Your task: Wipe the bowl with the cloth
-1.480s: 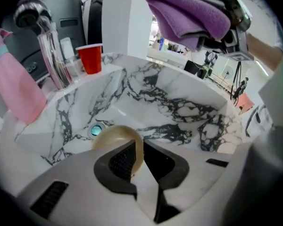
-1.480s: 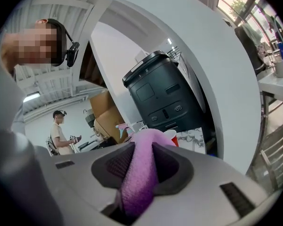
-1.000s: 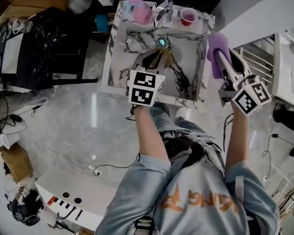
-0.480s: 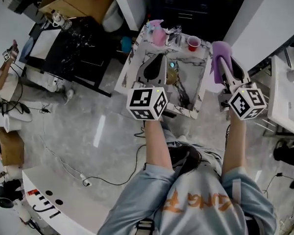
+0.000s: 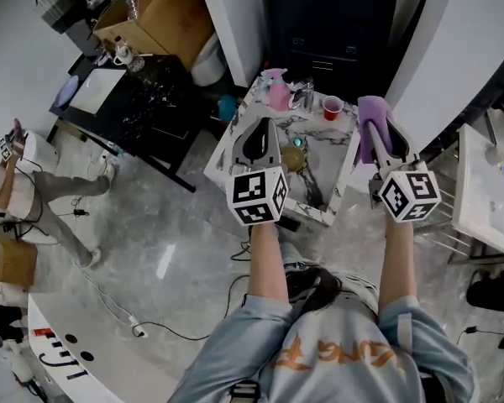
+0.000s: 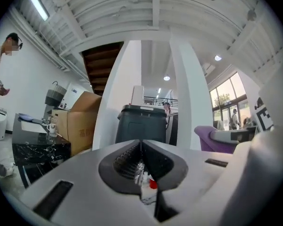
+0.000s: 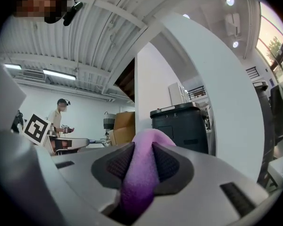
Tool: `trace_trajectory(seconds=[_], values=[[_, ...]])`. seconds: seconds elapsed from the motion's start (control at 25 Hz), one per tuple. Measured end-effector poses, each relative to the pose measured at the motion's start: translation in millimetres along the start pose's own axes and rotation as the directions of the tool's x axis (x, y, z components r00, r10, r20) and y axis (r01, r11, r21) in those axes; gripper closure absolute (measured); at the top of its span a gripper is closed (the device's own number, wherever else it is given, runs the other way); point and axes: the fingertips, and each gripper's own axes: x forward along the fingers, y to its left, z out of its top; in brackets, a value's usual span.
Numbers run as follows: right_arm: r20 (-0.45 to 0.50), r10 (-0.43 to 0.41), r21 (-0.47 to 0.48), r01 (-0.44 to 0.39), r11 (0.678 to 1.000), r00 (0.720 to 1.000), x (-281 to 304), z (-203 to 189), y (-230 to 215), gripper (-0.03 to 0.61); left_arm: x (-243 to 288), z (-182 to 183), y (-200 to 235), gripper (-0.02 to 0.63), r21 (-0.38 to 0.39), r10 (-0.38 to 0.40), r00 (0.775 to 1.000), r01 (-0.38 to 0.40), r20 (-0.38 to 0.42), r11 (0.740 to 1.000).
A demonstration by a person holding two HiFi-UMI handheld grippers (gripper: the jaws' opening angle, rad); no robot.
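A small brownish bowl [image 5: 296,159] lies in the marble sink [image 5: 344,179] below both grippers. Held level above the sink's left side, my left gripper [image 5: 266,124] is shut, and its jaws [image 6: 141,144] meet with nothing between them. My right gripper [image 5: 376,133] is level above the sink's right rim, shut on a purple cloth [image 5: 371,117]. In the right gripper view the cloth [image 7: 142,173] fills the gap between the pads and bulges past the tips. From the left gripper view the same cloth [image 6: 210,138] shows at the right.
A pink bottle [image 5: 277,91], a tap [image 5: 302,95] and a red cup [image 5: 330,107] stand on the sink's far ledge. A black table [image 5: 134,99] and cardboard box [image 5: 164,11] are at the left, a white counter [image 5: 487,191] at the right. A person [image 5: 17,183] stands far left.
Both grippers have risen from the sink and now point level. The left one has lifted away from the bowl, which stays in the sink. The cloth stays gripped.
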Motion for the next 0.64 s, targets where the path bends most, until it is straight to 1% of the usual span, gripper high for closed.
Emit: trace_trajectory(seconds=[0.12,0.32,0.48,0.64], values=[[-0.002,-0.004,-0.012,0.004,1.0,1.0,-1,5,-2,0.453,4,2,-8,0.584,0.019,-0.017,1.0,0.017,-0.009,1.0],[0.007,0.008,0.006,-0.008,1.0,1.0,11,-11,-11,0.453,17,-4,-9,0.584,0.058,-0.022,1.0,0.022,-0.006,0.998],[0.018,0.012,0.006,-0.013,1.0,1.0,6,0,-18,0.453,17,9,-21,0.584,0.065,-0.031,0.999,0.03,0.009,0.997],[0.024,0.018,0.015,-0.019,1.0,1.0,2,14,-28,0.453,18,21,-33,0.584,0.079,-0.029,1.0,0.028,0.006,0.996]])
